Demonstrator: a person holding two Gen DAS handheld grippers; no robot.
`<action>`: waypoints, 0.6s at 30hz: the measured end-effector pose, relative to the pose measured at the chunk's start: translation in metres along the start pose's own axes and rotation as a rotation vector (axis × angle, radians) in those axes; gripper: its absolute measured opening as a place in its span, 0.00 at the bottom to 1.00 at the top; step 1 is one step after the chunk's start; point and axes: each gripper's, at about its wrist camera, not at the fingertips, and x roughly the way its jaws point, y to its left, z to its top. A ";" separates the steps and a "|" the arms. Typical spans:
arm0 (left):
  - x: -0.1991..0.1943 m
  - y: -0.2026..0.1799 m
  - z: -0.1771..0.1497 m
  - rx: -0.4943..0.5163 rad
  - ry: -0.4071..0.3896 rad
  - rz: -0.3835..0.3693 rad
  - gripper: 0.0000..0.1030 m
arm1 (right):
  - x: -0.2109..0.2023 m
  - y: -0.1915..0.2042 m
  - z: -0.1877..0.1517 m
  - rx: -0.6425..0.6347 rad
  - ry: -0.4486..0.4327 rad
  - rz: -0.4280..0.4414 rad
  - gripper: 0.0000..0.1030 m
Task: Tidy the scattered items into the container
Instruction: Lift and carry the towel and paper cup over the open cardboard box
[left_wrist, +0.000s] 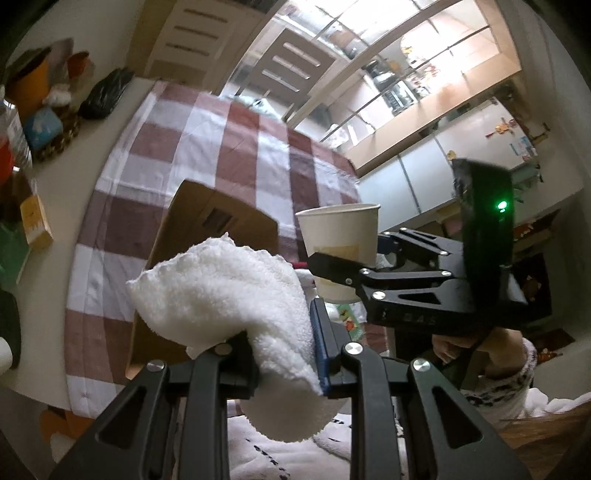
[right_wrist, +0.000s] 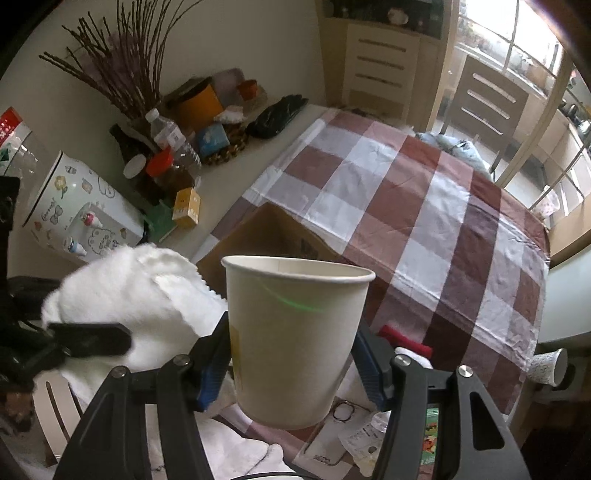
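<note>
My left gripper is shut on a white fluffy towel, held in the air; the towel also shows at the left of the right wrist view. My right gripper is shut on an upright white paper cup, which also shows in the left wrist view. Both are held above a brown cardboard box that sits on the red-and-white checked tablecloth. The box's flap rises just behind the cup. The box's inside is hidden by towel and cup.
Clutter lines the far left of the table: a water bottle, an orange tub, a black bag, a yellow carton. A red item, papers and a small mug lie near the front edge.
</note>
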 end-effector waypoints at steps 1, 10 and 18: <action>0.003 0.002 -0.001 -0.002 0.004 0.008 0.22 | 0.005 0.001 0.001 0.001 0.008 0.005 0.60; 0.033 0.015 -0.006 -0.016 0.062 0.090 0.22 | 0.039 0.013 0.007 -0.012 0.066 0.033 0.60; 0.051 0.014 -0.009 0.014 0.086 0.203 0.23 | 0.055 0.016 0.008 -0.032 0.104 0.033 0.60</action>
